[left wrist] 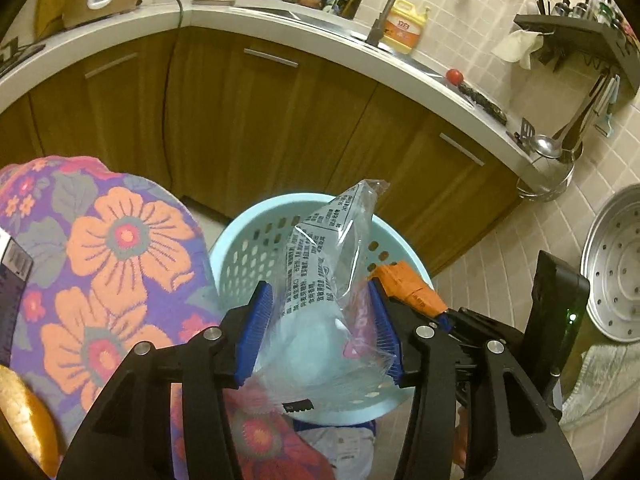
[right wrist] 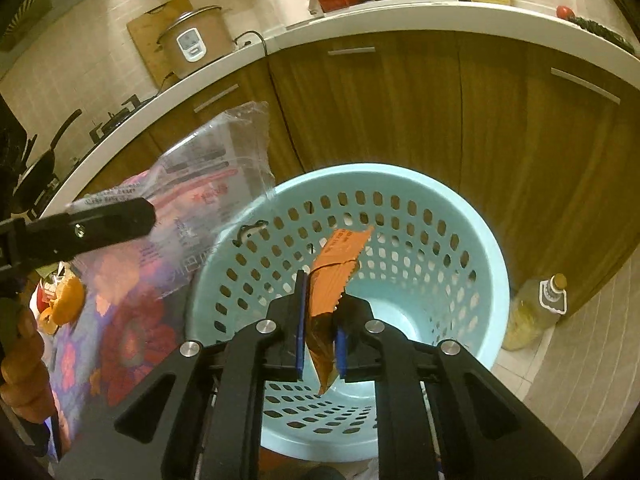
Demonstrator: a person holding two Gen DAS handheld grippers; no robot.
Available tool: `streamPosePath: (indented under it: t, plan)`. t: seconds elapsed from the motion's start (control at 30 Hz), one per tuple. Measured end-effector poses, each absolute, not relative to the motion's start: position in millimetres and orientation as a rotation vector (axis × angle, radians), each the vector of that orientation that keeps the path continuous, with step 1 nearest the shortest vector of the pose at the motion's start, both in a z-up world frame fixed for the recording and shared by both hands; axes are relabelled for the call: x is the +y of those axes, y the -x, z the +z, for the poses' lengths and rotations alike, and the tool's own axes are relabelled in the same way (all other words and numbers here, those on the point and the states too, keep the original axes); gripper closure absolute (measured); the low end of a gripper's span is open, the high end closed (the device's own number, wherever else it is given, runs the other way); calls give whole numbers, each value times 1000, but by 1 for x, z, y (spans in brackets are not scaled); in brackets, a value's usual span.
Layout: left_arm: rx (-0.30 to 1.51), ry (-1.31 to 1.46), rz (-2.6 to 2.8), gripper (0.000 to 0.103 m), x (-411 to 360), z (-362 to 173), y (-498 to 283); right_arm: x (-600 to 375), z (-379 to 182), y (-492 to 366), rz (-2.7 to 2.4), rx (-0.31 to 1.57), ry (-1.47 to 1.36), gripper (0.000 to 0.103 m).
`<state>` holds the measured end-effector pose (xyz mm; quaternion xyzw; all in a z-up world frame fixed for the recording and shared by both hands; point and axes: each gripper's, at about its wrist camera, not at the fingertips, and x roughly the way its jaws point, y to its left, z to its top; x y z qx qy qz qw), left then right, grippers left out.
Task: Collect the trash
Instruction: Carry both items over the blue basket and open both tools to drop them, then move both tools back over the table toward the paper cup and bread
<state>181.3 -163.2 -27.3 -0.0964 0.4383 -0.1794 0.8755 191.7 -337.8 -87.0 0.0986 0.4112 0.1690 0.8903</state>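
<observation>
Two pieces of trash are in my grippers right now, and both hang over the blue basket (right wrist: 452, 216). My left gripper (left wrist: 318, 332) has its pads on each side of a clear plastic bag (left wrist: 328, 248), and the bag looks loosely pinched between them. My right gripper (right wrist: 320, 332) is nearly closed and squeezes an orange wrapper (right wrist: 334, 276) tight.

I think a few things could go wrong. The clear bag is light and floppy and sits nearer the left edge of the basket, just beside the flowery cloth (left wrist: 112, 248). If I let go now, it could float sideways and land on the cloth or the floor. It is also slippery, so it could slide out early. The orange wrapper is over the middle of the basket, so it should fall in fine. Still, it could stick to a pad when I open up. My two grippers are close together, so I could bump one into the other.

The clear bag is long and stands tilted. Its top end points up and away from me, toward the wooden cupboards (left wrist: 260, 112), and its fat end hangs low between the pads. The orange wrapper is long too. Its zigzag end points up and a bit to the right, and its pointed end hangs down below the pads, toward the basket bottom.
</observation>
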Motion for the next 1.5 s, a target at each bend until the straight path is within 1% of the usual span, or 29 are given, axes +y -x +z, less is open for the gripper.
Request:
streamPosePath:
  t: [0.07,0.1,0.13,0.17,0.2,0.27,0.5,0.7,0.8,0.93,1.07,1.2,1.37,1.5]
  plan:
    - [915,199,-373,53,-163,-27,-181,-339,-89,-191,350,862,-200,87]
    - [916,200,-377,51,-161,-27,-180,-338,-91,-190,349,868,-195,82]
    - [918,201,-380,50,-162,-27,-180,-338,-91,-190,350,871,-193,79]
    - [918,203,-383,48,-161,-27,-179,-337,-92,-189,344,871,-188,73]
    - [918,203,-384,46,-161,-27,-179,-339,-93,-189,340,872,-186,66]
    - [916,205,-388,44,-159,-25,-177,-340,-94,-186,339,871,-188,62]
    - [887,220,-399,43,-152,-14,-165,-342,-79,-177,338,842,-194,61]
    - [825,216,-357,43,-130,5,-141,-323,-47,-160,399,766,-174,61]
    - [776,228,-323,43,-110,17,-123,-297,-27,-149,458,714,-137,61]
    - [705,243,-247,43,-70,37,-94,-245,-6,-134,575,670,-84,61]
    - [650,241,-145,35,-24,57,-62,-187,1,-121,679,663,-18,61]
    - [611,252,-17,32,32,70,-26,-135,-1,-110,753,676,31,61]
    - [582,321,133,31,115,69,15,-85,-8,-104,808,695,70,61]
    - [643,387,185,31,165,52,29,-60,-18,-106,819,715,86,61]
